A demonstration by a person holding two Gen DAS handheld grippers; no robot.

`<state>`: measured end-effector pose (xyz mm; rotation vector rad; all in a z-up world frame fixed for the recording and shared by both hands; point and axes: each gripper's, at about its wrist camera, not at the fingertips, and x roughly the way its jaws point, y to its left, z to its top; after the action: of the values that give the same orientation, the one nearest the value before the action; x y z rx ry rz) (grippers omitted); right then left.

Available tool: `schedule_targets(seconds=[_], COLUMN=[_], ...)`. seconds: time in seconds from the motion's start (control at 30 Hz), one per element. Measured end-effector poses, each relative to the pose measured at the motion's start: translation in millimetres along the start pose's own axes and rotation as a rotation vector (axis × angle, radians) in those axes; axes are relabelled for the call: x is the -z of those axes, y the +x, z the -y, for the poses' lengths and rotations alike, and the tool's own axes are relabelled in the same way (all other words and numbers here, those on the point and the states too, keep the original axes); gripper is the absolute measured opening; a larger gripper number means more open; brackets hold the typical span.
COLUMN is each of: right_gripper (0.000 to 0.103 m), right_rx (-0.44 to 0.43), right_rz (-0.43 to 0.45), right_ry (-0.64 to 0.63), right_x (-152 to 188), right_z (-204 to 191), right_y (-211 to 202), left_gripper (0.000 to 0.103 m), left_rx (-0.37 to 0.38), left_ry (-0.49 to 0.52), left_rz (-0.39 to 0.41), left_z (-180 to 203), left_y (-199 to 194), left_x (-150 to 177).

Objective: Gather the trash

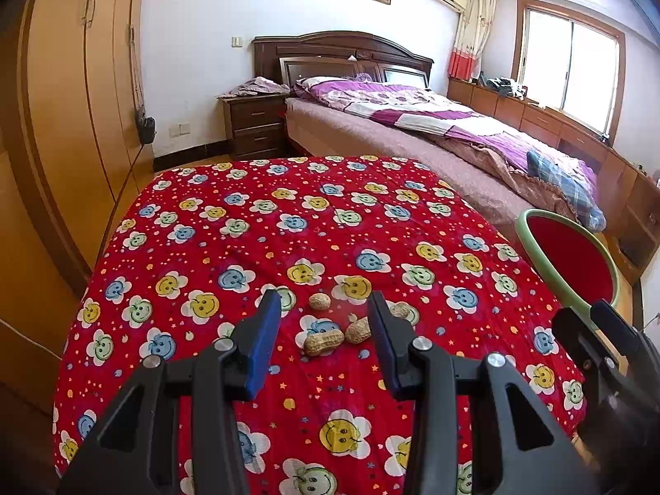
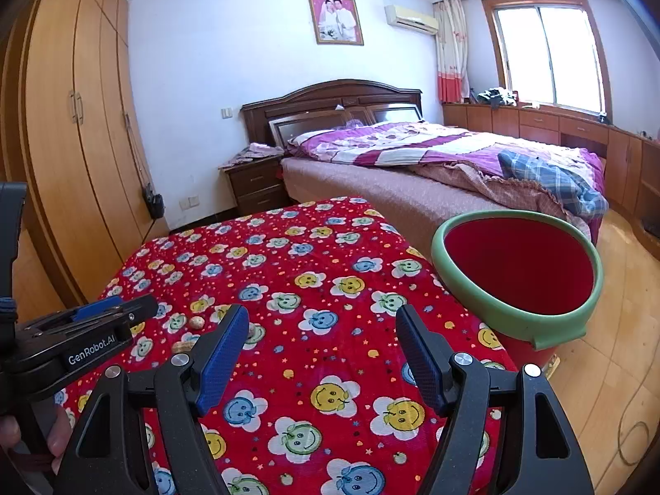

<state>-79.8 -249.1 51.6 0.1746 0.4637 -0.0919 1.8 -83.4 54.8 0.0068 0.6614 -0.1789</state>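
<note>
Hovering above the cloth (image 1: 247, 239), the left gripper (image 1: 324, 309) is open, with peanuts (image 1: 324, 343) lying between its fingers. Only the right view shows the right gripper (image 2: 322, 324) open and the whole bin (image 2: 515, 307) beside the table, bed (image 2: 433, 156) behind.

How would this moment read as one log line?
left gripper: open, over peanut shells | right gripper: open, empty | bin: beside table | shells on tablecloth

2 wrist views, low over tablecloth (image 1: 231, 222), bedward
</note>
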Motion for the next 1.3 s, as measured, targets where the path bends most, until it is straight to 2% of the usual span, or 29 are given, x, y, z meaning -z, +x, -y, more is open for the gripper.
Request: schedule_targets(seconds=[0.43,1.3], right_gripper=[0.075,0.075], right_rx=[-0.003,-0.003], right_rz=[-0.011,-0.013], right_ry=[0.01,0.011], right_x=[1.1,1.4], right_z=[1.9,2.7], right_y=[0.6,1.5], left_gripper=[0.044,0.044], left_rx=[-0.025,-0.024], left_ry=[-0.003,-0.004], left_rz=[0.016,0.015], left_z=[-2.0,-2.1], left_y=[-0.7,-0.7], left_x=[-0.2,0.0])
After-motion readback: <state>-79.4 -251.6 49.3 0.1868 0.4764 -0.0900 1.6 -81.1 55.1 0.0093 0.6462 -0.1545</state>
